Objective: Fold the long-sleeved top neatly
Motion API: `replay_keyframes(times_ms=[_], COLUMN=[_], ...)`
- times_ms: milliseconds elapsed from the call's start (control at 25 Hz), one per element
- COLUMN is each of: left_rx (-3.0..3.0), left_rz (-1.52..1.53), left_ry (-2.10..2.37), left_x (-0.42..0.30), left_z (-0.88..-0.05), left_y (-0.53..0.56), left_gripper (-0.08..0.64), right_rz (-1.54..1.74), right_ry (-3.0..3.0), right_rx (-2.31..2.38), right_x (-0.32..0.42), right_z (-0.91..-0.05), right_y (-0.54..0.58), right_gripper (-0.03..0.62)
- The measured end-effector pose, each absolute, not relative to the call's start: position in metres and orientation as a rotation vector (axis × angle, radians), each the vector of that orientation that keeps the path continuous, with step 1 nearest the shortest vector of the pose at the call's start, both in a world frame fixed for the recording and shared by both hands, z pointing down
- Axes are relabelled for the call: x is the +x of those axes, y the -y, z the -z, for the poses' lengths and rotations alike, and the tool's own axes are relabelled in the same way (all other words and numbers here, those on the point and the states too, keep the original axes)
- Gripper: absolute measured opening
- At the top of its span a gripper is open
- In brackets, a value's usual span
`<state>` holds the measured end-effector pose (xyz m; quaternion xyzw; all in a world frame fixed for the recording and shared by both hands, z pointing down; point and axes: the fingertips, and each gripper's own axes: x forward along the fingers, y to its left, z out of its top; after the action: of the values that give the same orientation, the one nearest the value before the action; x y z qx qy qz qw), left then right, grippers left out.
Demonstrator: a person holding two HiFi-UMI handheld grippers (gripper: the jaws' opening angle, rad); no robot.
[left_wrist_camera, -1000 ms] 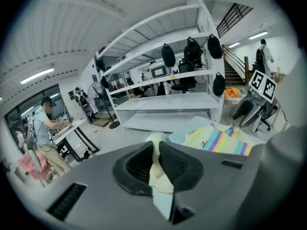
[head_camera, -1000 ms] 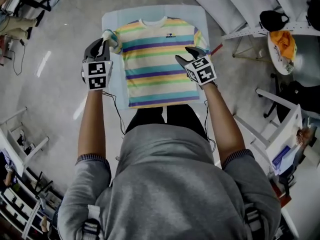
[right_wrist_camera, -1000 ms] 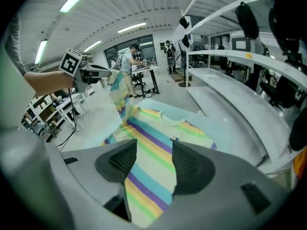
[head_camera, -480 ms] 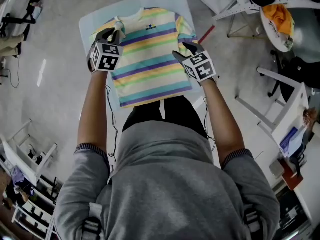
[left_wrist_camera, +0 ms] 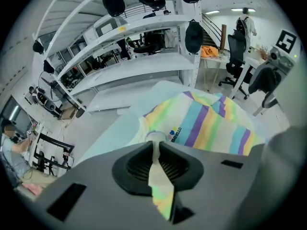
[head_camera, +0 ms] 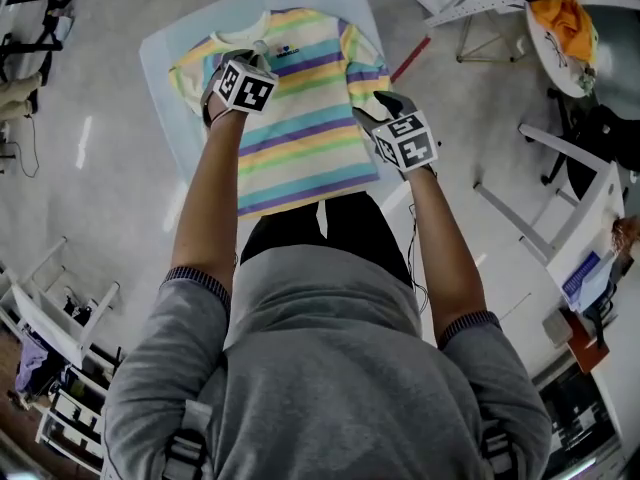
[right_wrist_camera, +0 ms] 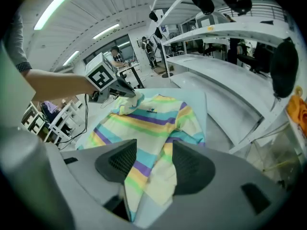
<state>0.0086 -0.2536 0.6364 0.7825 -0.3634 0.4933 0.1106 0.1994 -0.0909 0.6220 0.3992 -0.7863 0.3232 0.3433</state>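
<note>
A top point(head_camera: 300, 118) with yellow, teal and purple stripes lies face up on a pale blue mat point(head_camera: 165, 58). My left gripper point(head_camera: 256, 60) hovers over the chest near the collar, shut on the end of the left sleeve point(left_wrist_camera: 160, 188), which is drawn across the front. In the left gripper view point(left_wrist_camera: 154, 145) the striped strip is pinched between the pads, with the printed chest logo point(left_wrist_camera: 175, 134) just beyond. My right gripper point(head_camera: 386, 104) is at the top's right side, shut on a bunch of right-sleeve fabric point(right_wrist_camera: 158, 176). The right gripper view point(right_wrist_camera: 153, 159) also shows the left gripper point(right_wrist_camera: 120, 87) over the collar.
White frame tables point(head_camera: 590, 218) stand to the right, along with a round table carrying an orange cloth point(head_camera: 565, 23) and a black chair point(head_camera: 600, 128). White racks point(head_camera: 50, 318) are at lower left. A red strip point(head_camera: 410, 60) lies beside the mat.
My left gripper has carried the left sleeve from the top's left edge inward and down over the chest. The right gripper shifted a little, still gripping the right sleeve.
</note>
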Motion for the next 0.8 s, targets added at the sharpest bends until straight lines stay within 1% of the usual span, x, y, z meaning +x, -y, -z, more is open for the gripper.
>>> replay_keyframes(times_ms=[360,440,520,560,640,800], left_rx=[2.296,2.301,2.311,2.316,2.338,2.384], left_rz=[-1.385,-1.325,-1.229,-1.183,-1.122,-1.096], left_ry=[1.048,1.014,0.97,0.957,0.954,0.948], left_x=[0.049,0.061,0.076,0.082,0.089,0.089], left_z=[-0.654,-0.656,-0.655,-0.652,-0.645,-0.634], left_y=[0.257,0.257,0.256,0.256,0.256,0.251], left_gripper=[0.062,0.113,0.19,0.207,0.216,0.229], right_rz=[-0.903,-0.916,-0.925,-0.927,-0.929,-0.938], right_ry=[2.028,2.025,2.023,2.021,2.017,2.006], right_rx=[1.049,1.062,1.07,1.071,1.07,1.08], right_x=[0.214,0.219,0.223,0.225,0.227,0.231], right_z=[-0.634,-0.635,-0.636,-0.637,-0.639,-0.643], right_y=[0.089,0.089,0.09,0.09,0.089,0.088], right_gripper=[0.25,0.252,0.253,0.253,0.253,0.256])
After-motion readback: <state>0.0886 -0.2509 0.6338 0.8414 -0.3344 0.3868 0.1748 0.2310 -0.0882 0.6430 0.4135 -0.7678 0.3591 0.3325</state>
